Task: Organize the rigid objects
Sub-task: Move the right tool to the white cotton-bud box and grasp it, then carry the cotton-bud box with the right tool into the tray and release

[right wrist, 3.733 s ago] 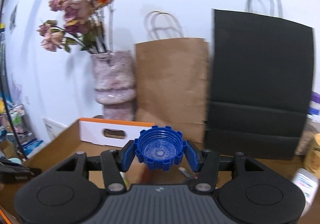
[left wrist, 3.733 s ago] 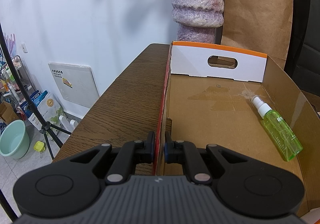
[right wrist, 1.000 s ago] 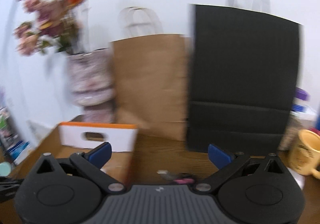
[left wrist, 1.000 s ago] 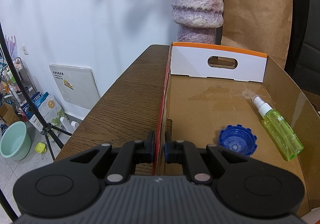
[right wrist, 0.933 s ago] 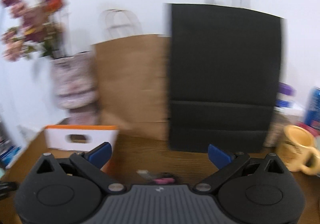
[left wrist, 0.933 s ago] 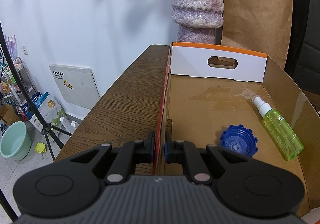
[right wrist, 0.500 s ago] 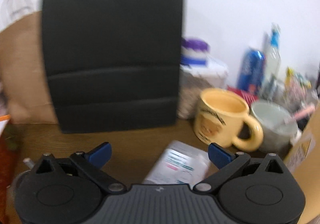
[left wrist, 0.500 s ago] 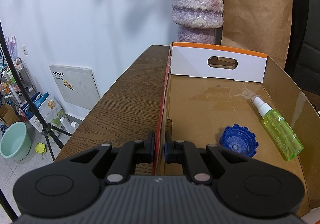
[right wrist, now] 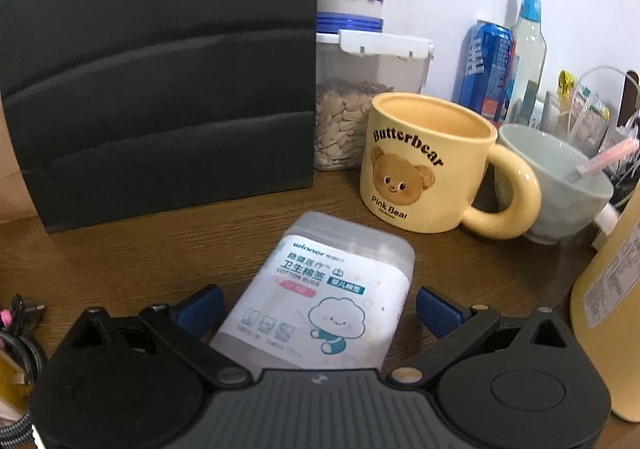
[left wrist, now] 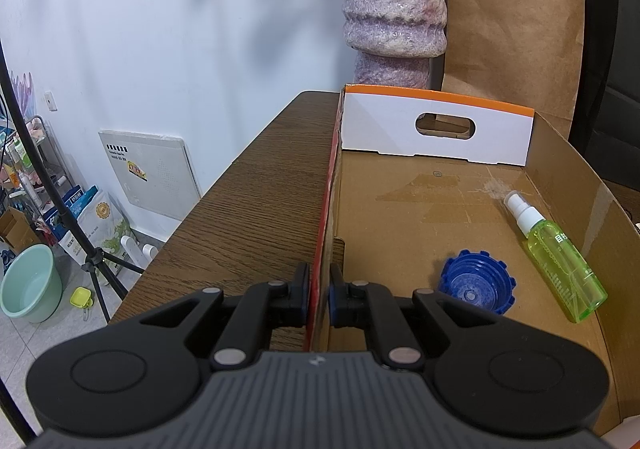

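Observation:
My left gripper (left wrist: 319, 297) is shut on the left wall of the open cardboard box (left wrist: 420, 185) on the wooden table. Inside the box lie a blue ribbed cap (left wrist: 476, 285) and a green spray bottle (left wrist: 558, 255) along the right wall. My right gripper (right wrist: 318, 309) is open, its blue pads (right wrist: 200, 309) on either side of a clear cotton-bud box (right wrist: 324, 289) lying on the table; the pads stand apart from it.
Behind the cotton-bud box stand a yellow bear mug (right wrist: 432, 165), a pale bowl (right wrist: 556, 185), a seed jar (right wrist: 360, 89), a can (right wrist: 488, 69), a glass bottle (right wrist: 530, 45) and a black paper bag (right wrist: 160, 69). A yellow container (right wrist: 612, 289) is at right. A vase (left wrist: 396, 5) and brown bag (left wrist: 516, 29) stand behind the cardboard box.
My right gripper let go of the blue cap into the box, swung right across the table and came down over the cotton-bud box. The left gripper has not moved.

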